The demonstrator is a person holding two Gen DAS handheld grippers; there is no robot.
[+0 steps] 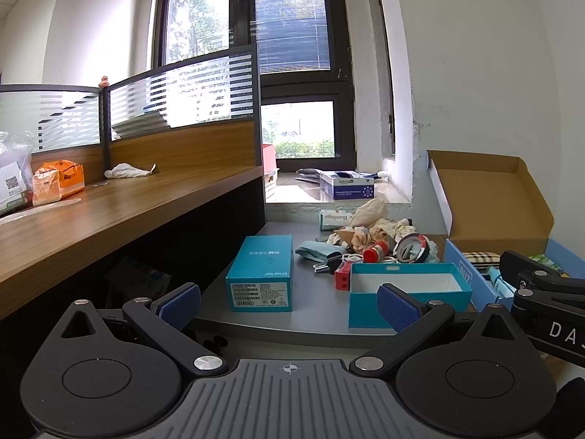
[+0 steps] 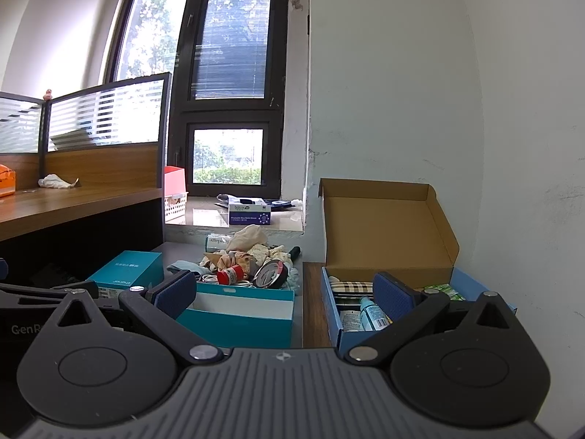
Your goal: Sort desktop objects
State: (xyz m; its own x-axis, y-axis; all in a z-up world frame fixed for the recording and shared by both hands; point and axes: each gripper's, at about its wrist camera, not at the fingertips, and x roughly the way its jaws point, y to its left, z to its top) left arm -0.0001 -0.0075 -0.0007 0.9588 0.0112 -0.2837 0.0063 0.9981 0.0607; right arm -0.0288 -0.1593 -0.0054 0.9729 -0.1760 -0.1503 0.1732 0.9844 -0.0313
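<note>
Both tools hung spread and empty; the clutter pile lay dead ahead of the left tool, the nearer one.

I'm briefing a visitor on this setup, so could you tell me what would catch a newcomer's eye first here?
Probably the heap of clutter at the back of the grey surface, with a red-capped bottle and a tape roll in it. In front sit a closed teal box and an open, empty teal box. To the right, a cardboard box stands open, its lid up against the wall.
</note>
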